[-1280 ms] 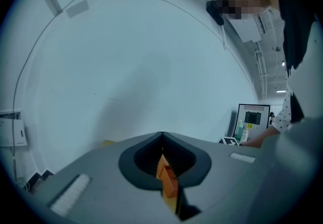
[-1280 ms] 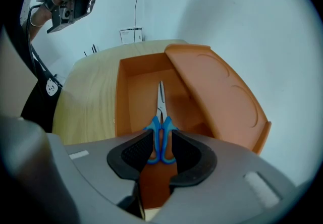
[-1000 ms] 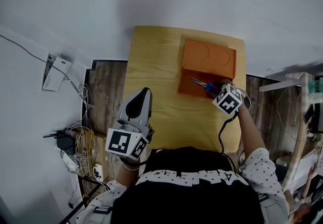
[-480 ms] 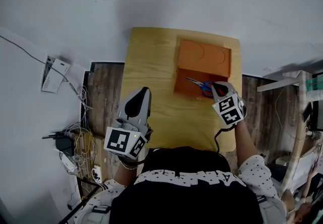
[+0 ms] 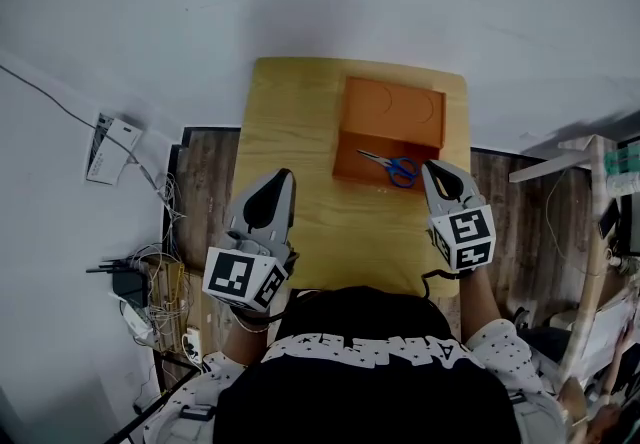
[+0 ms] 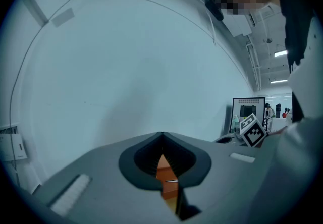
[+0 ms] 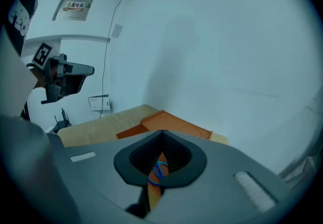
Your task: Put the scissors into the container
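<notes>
A pale wooden counter stands with its far edge against a plain white wall. Dark plank floor shows down both of its sides. Off the left edge, a tangle of cables lies on the floor, and a small white box is fixed to the wall.

Toward the far right corner of the counter sits an orange container. It lies open, the lid flat toward the wall and the tray on the near side. The blue-handled scissors lie in that tray, blades pointing to the left edge and handles close to the tray's near right corner.

The right tool hangs just beside the container's near right corner, jaws together with nothing between them. The left tool is over the counter's left edge, well apart from the container, jaws also together and empty.
</notes>
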